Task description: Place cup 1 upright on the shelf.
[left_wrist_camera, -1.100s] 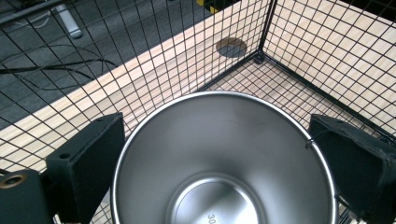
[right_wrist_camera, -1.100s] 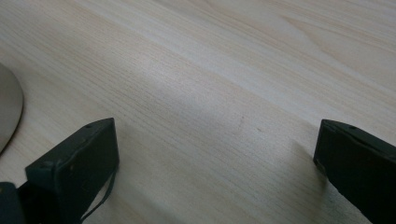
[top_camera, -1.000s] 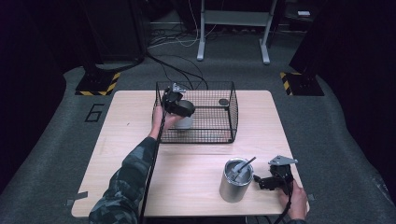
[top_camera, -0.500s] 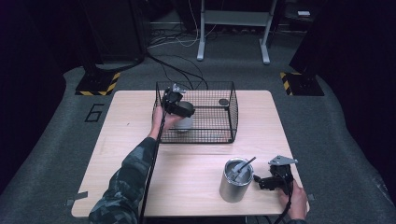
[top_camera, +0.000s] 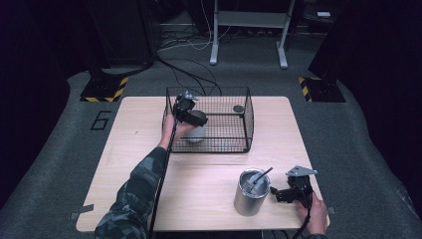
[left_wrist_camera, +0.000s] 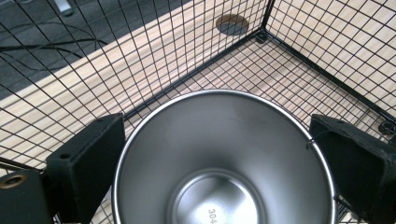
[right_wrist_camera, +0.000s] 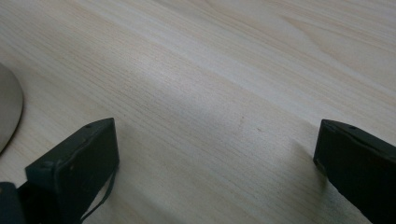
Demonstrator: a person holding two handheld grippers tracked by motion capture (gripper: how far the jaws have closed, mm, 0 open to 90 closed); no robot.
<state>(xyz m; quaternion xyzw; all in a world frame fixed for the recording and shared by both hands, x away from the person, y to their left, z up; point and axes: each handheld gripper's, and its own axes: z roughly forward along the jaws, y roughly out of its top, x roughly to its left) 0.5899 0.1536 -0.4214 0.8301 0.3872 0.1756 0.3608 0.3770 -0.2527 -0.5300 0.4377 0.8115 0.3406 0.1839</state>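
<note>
Left gripper view shows the steel cup [left_wrist_camera: 224, 163] low in the middle of the frame, inside the wire basket [left_wrist_camera: 303, 60], between the left gripper's [left_wrist_camera: 219, 158] wide-apart jaws.

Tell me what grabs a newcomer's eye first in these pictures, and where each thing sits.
A black wire-mesh basket stands at the far middle of the pale wooden table. Inside it, the left tongs straddle a shiny stainless steel cup, one jaw at each side of its rim. Near the front edge stands a second steel cup holding a metal utensil, with the open right tongs beside it.
</note>
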